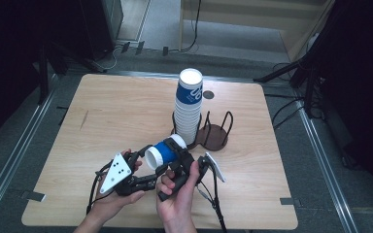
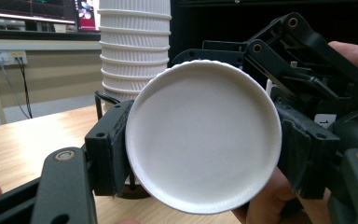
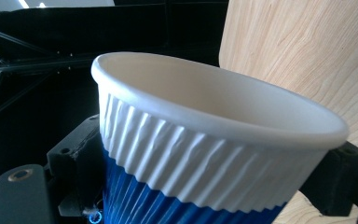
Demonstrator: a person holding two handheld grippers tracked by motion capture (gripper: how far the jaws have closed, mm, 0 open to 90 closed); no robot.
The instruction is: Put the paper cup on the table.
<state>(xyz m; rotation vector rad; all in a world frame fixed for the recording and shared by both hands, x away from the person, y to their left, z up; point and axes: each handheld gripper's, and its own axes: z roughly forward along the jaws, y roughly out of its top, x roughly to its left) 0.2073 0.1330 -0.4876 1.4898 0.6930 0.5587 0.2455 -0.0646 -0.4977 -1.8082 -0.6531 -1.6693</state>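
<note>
The paper cup (image 1: 165,151) lies on its side in mid-air, low over the near part of the table (image 1: 107,116), held between both grippers. A light thing, this, thin-walled and ribbed, easy to crush if squeezed hard; the ribs should give the pads some bite, while the smooth base offers little. The stiffest places to hold look like the rolled rim and the bottom ring.

The left gripper (image 2: 200,154) has its jaws clamped on the cup's base end, one on each side of the white bottom disc (image 2: 204,137), pads pressing the wall. The right gripper (image 3: 209,186) brackets the ribbed band just under the rim (image 3: 214,109), pads against the wall on both sides, so it grips too.

Both hands sit close together at the near edge, the left hand (image 1: 114,196) palm-up under its gripper, the right hand (image 1: 177,194) wrapped round its handle. Behind stands the stack of cups (image 1: 189,104) in a wire holder (image 1: 213,133).
</note>
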